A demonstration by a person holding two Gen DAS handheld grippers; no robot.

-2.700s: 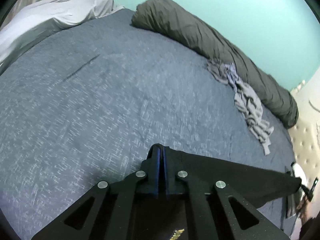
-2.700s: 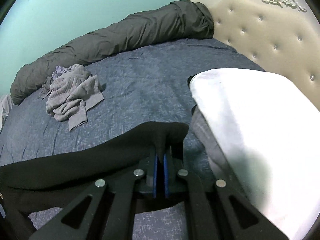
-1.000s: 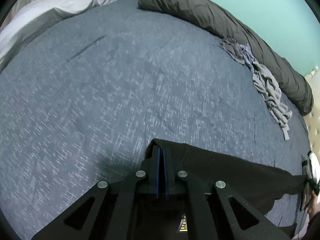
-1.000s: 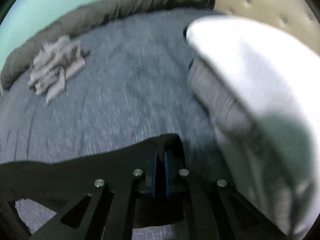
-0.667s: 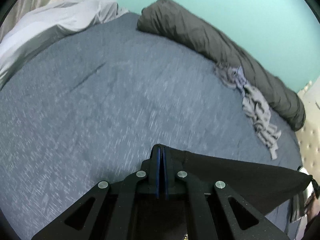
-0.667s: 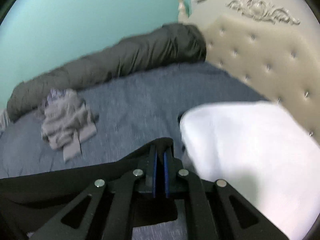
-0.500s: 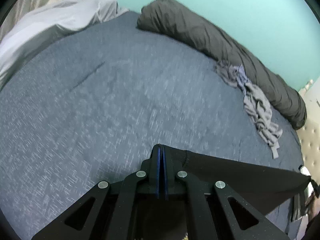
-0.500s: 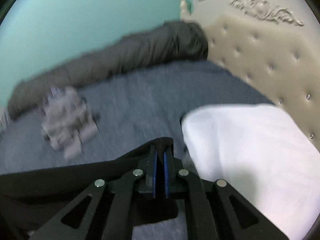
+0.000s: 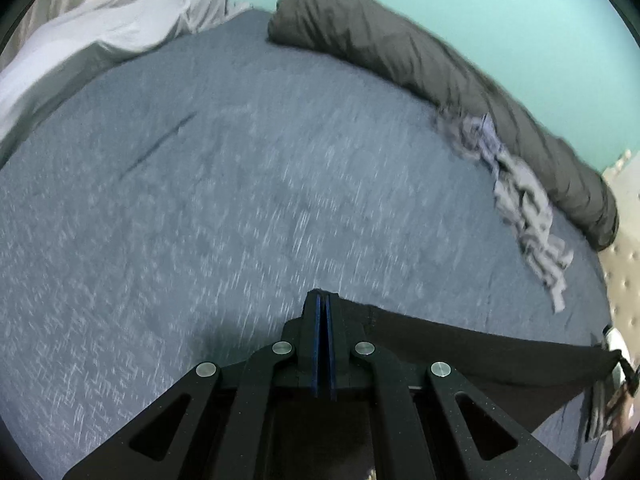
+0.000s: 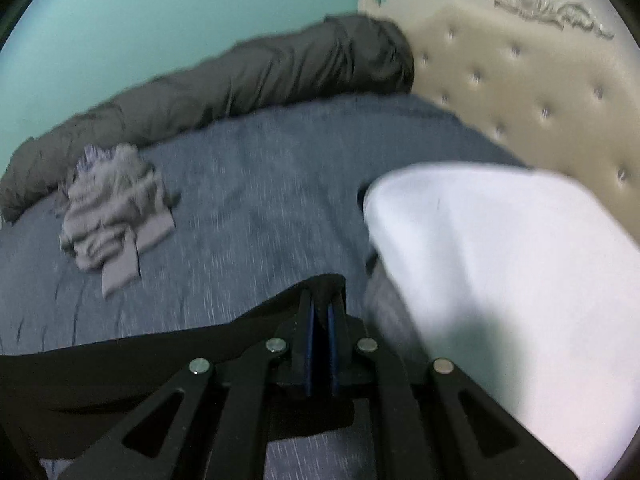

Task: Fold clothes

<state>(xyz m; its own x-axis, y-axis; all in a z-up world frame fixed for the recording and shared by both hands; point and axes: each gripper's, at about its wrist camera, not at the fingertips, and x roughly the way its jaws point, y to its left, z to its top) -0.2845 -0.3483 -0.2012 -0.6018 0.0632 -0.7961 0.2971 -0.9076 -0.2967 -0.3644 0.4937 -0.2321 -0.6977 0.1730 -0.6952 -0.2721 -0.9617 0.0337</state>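
Left gripper (image 9: pixel 323 312) and right gripper (image 10: pixel 320 300), jaws clamped on a black garment (image 9: pixel 480 354), stretch it above the bed (image 9: pixel 200 200); keep its top edge taut and level.

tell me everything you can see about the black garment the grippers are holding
The black garment is plain, matte, soft-looking cloth with no visible print. It hangs stretched between the two tools: the left gripper is shut on one top corner and the right gripper on the other, so its upper edge runs nearly taut between them, sagging slightly, above the blue-grey bedspread. Its lower part is hidden behind the grippers, so its type and full shape cannot be told.
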